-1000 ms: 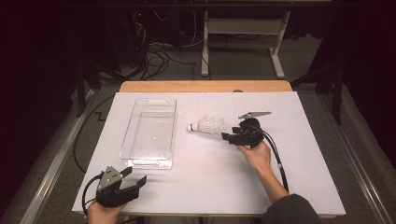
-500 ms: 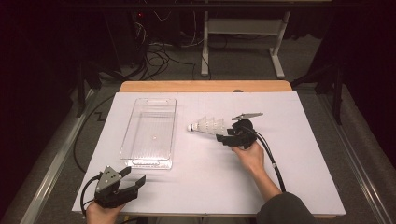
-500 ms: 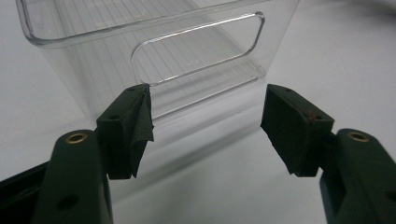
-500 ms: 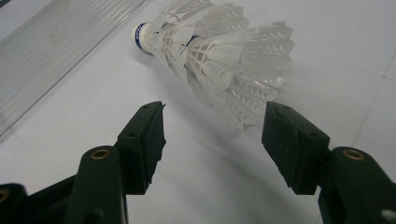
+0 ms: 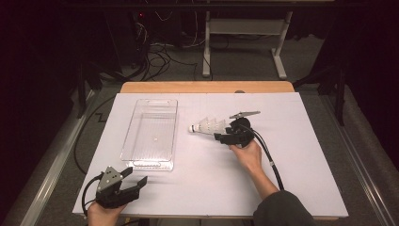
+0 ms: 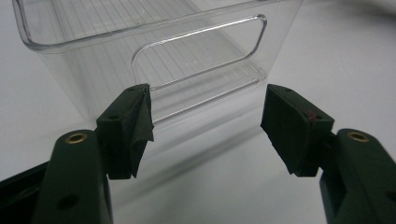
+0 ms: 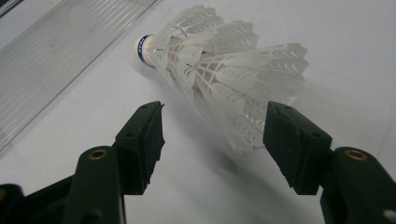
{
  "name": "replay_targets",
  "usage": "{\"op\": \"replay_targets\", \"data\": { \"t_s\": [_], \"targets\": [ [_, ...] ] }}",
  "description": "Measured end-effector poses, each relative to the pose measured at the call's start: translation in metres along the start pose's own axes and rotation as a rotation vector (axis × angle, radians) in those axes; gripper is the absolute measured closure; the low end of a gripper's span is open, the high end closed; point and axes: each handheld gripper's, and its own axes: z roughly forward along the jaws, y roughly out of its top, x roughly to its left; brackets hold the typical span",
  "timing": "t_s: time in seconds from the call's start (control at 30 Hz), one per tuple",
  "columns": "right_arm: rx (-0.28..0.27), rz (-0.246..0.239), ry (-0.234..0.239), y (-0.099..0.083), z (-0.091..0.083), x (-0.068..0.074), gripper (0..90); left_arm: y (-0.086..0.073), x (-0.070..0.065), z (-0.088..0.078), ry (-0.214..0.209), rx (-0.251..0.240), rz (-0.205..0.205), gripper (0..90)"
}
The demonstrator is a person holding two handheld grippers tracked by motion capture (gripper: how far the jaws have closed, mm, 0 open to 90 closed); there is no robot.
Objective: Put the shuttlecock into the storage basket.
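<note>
While both grippers gape: one shuttlecock (image 5: 209,126), one clear tray (image 5: 151,133).

We see a shuttlecock (image 7: 219,70) of white feathers, fine and a little rough at the edges, with a smooth white cap. The tray (image 5: 151,132) is clear plastic, glossy, with thin ribs on its bottom. The table cover (image 5: 301,188) looks matt white, the table edge (image 5: 207,87) pale wood. Both the left gripper (image 6: 205,121) and the right gripper (image 7: 212,133) are matt black plastic with small brass-coloured inserts.
</note>
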Motion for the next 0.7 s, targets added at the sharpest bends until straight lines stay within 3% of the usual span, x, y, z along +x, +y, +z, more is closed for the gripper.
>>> {"op": "replay_targets", "data": {
  "t_s": [0.7],
  "targets": [
    [0.016,-0.024,0.012,0.016,0.015,0.008,38.6,0.000,0.000,0.000,-0.002,0.003,0.001,34.7]
  ]
}}
